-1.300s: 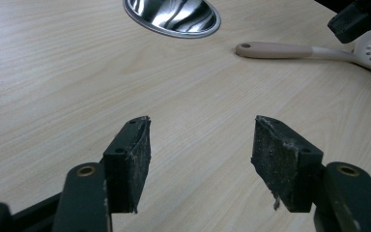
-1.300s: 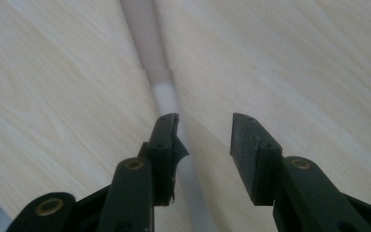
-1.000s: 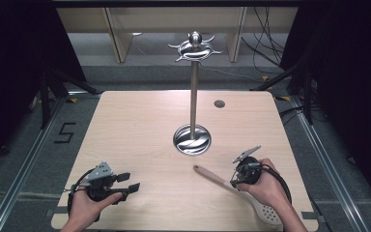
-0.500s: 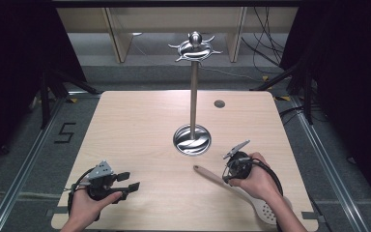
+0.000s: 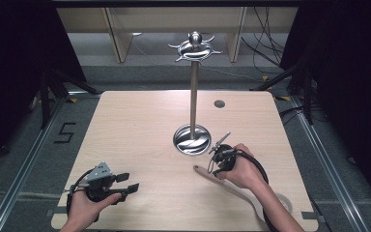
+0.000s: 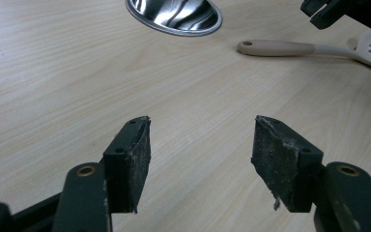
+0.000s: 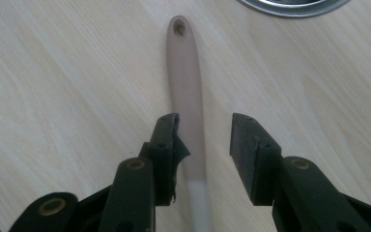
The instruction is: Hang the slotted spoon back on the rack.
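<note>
Right tongs (image 7: 203, 140) angled down, jaws apart astride spoon handle (image 7: 186, 82), probably not touching, left tongs (image 6: 200, 159) wide, low over counter (image 5: 135, 130).

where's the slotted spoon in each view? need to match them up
High view: slotted spoon lower right of centre, handle tip left of the right gripper.
Left gripper view: upper right, lying flat.
Right gripper view: handle between the open fingers.
Shared landmark: steel stand base, just beyond the handle tip.

Light wooden table (image 5: 125, 125): steel stand base (image 5: 192, 139), beige-handled slotted spoon (image 5: 232, 186) flat alongside.
</note>
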### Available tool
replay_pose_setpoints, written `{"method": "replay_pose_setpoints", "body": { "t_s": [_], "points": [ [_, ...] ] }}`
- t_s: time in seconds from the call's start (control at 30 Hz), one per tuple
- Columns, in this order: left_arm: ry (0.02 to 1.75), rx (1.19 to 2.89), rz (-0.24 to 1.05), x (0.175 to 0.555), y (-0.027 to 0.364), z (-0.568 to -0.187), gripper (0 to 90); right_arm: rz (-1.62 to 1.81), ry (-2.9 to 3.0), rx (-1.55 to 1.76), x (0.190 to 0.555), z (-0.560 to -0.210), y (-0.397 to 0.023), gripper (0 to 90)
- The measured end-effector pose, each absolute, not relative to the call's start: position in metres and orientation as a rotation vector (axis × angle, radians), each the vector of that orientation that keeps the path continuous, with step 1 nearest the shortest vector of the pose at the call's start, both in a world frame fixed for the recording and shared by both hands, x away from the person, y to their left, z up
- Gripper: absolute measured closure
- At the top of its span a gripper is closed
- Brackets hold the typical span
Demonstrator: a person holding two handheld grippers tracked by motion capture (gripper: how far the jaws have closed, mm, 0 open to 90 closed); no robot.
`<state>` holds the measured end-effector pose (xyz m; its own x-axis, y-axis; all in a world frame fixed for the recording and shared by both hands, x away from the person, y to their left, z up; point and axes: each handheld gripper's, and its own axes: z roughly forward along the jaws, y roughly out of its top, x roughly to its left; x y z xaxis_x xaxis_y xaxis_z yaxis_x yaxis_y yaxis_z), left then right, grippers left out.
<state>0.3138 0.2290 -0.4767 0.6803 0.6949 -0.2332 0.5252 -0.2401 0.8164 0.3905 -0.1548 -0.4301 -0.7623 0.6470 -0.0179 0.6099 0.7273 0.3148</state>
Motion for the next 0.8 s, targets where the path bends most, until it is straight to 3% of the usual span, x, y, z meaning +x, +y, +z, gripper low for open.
{"method": "replay_pose_setpoints", "body": {
  "t_s": [0.8],
  "points": [
    [0.951,1.917,0.205,0.315,0.228,-0.477,38.1,0.305,2.890,0.892,0.413,-0.458,-0.131,63.9]
  ]
}}
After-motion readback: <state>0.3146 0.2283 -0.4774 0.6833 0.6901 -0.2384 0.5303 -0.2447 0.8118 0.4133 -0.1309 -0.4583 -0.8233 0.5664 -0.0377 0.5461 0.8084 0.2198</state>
